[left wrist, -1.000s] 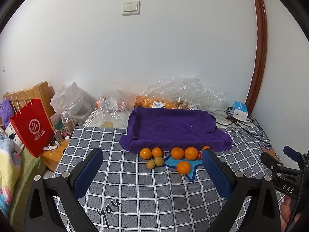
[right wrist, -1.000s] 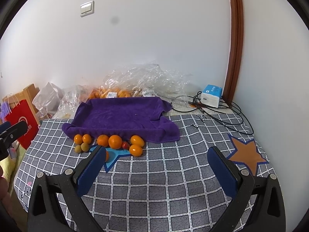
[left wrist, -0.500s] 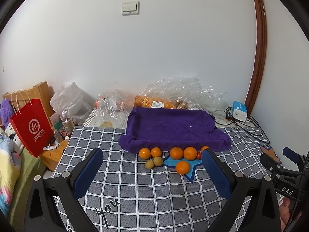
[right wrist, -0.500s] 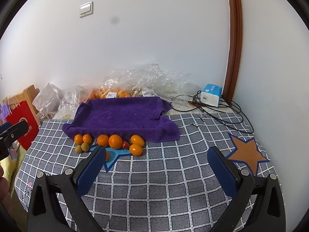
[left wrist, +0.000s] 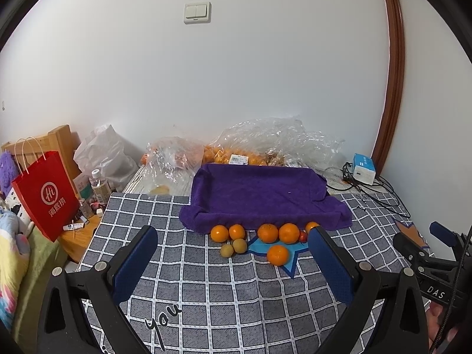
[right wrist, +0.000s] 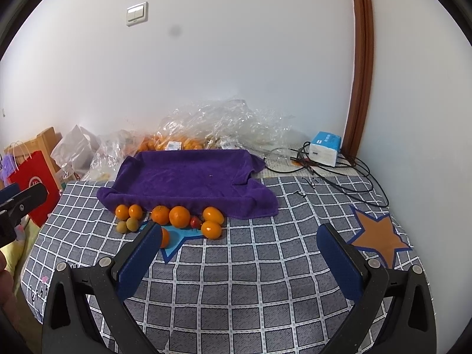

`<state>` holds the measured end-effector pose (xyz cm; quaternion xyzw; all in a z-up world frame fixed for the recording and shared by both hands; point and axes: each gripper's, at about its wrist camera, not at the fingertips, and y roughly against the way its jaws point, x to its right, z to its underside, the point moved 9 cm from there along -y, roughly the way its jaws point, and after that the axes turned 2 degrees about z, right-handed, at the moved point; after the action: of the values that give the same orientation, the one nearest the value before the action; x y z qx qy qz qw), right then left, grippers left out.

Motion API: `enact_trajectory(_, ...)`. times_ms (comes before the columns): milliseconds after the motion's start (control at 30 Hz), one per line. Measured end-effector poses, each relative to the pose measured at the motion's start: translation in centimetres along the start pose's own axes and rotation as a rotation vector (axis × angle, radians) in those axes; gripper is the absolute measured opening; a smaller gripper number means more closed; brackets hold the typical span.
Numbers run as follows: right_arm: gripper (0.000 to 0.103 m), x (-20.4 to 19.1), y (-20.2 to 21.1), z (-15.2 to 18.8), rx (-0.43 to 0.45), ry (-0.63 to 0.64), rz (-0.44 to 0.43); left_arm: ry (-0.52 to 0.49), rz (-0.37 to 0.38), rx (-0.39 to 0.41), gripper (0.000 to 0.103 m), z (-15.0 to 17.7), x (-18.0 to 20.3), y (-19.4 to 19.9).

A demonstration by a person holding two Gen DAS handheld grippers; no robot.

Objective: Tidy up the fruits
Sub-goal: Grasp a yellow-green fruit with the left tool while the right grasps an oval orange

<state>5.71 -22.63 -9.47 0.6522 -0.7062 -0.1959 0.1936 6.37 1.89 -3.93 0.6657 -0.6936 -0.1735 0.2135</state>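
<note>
A: Where does the fruit sit?

B: In a loose row on the checked cloth [left wrist: 206, 292], touching or just beside the front edge of the purple towel tray [left wrist: 259, 194]. Both views show 4 bigger oranges [left wrist: 289, 232] along that edge, 1 more orange [left wrist: 277, 255] nearer the camera on the blue star patch [left wrist: 287, 261], 2 small yellow-green fruits [left wrist: 239, 245], 1 tiny red fruit [right wrist: 195, 222].

A: Tongs?

B: The left tongs [left wrist: 233, 262] stand wide apart, nothing between them, well short of the fruit. The right tongs [right wrist: 240, 253] likewise stand apart and hold nothing.

A: How will the fruit handle?

B: It looks light, round and firm-skinned, so it likely rolls off if nudged sideways. The blue pads [left wrist: 134, 261] should close across the widest middle of 1 fruit, from above, with modest squeeze. The red fruit and the yellow-green pair look softer and smaller, probably easy to bruise or to slip out. Fruits touch each other, so an outer one like the lone orange on the star is the cleaner pick.

A: Hidden bits?

B: In the right view the left pad covers part of that lone orange [right wrist: 164, 237]. In the left view the rightmost orange fruit [left wrist: 311, 226] is half behind the right pad. What lies under the towel is not visible. The plastic bags [left wrist: 283, 144] behind hold more orange fruit; the count is unreadable. The right tongs' body [left wrist: 427, 268] is cut off at the left view's frame edge.
</note>
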Motion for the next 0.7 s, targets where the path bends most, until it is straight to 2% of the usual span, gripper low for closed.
enact_trajectory(133, 0.103, -0.1, -0.7, 0.4, 0.001, 0.011, 0.003, 0.0, 0.008, -0.018, 0.103, 0.3, -0.3, -1.0)
enact_trajectory(300, 0.103, -0.2, -3.4, 1.4, -0.03, 0.041, 0.001, 0.005, -0.028, -0.036, 0.103, 1.1, -2.2, -3.3)
enact_trajectory(367, 0.103, -0.2, -4.7, 1.9, -0.055, 0.026, -0.01, 0.005, -0.044, -0.055, 0.103, 1.7, -3.1, -4.6)
enact_trajectory(433, 0.101, -0.2, -6.6, 2.9, -0.118, -0.002, -0.049, 0.014, -0.049, -0.074, 0.103, 2.5, -4.2, -6.0)
enact_trajectory(567, 0.081, -0.5, -10.3, 5.3, -0.237, -0.011, -0.079, 0.045, -0.078, -0.141, 0.1, 5.0, -6.7, -9.3)
enact_trajectory(633, 0.075, -0.8, -11.9, 6.3, -0.278, 0.006, -0.086, 0.056, -0.087, -0.189, 0.091, 6.5, -7.8, -10.7)
enact_trajectory(700, 0.071, -1.4, -13.6, 6.8, -0.293, 0.022, -0.092, 0.056, -0.099, -0.23, 0.087, 7.9, -8.9, -12.0)
